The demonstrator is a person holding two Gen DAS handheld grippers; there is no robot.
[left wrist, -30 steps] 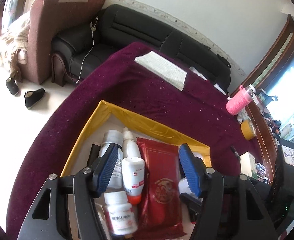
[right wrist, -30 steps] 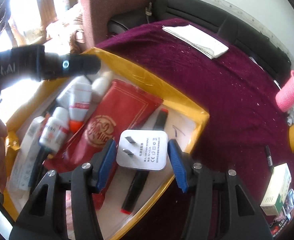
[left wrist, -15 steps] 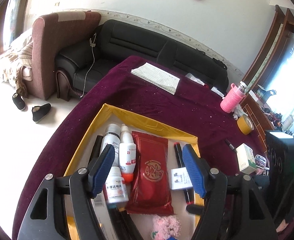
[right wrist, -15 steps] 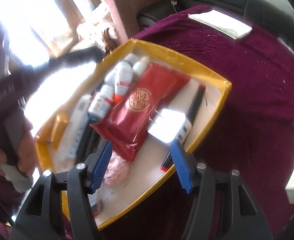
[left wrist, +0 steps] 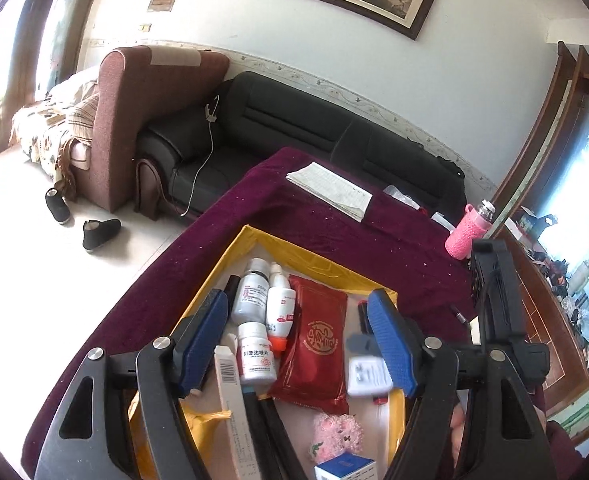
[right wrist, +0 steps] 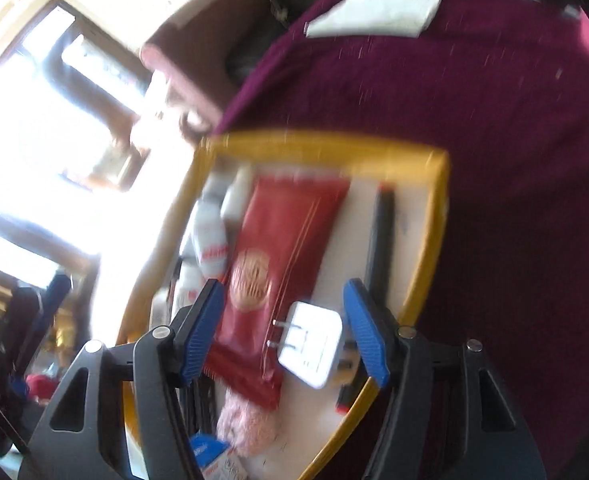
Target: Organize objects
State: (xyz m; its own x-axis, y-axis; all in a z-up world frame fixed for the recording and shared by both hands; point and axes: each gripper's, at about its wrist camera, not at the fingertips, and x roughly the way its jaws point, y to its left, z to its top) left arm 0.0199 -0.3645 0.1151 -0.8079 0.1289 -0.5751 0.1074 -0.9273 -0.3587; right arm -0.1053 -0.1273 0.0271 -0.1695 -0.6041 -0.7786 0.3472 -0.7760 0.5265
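A yellow-rimmed tray (left wrist: 278, 246) (right wrist: 434, 216) on the purple tablecloth holds a red packet (left wrist: 314, 344) (right wrist: 278, 248), white medicine bottles (left wrist: 254, 292), a white plug adapter (left wrist: 364, 376) (right wrist: 310, 344), black markers (right wrist: 380, 236), a pink plush (left wrist: 336, 432) and a blue-white box (left wrist: 346, 466). My left gripper (left wrist: 298, 340) is open and empty above the tray. My right gripper (right wrist: 282, 328) is open above the adapter, which lies loose in the tray; that view is blurred.
On the purple cloth lie a white folded paper (left wrist: 330, 190), a pink bottle (left wrist: 466, 236) and a small marker (left wrist: 458, 314). A black sofa (left wrist: 294, 128) and brown armchair (left wrist: 134, 120) stand behind. Shoes (left wrist: 100, 234) lie on the floor.
Both grippers have risen and pulled back from the tray. The right gripper, which had the adapter between its fingers, now hangs above it with the adapter lying in the tray.
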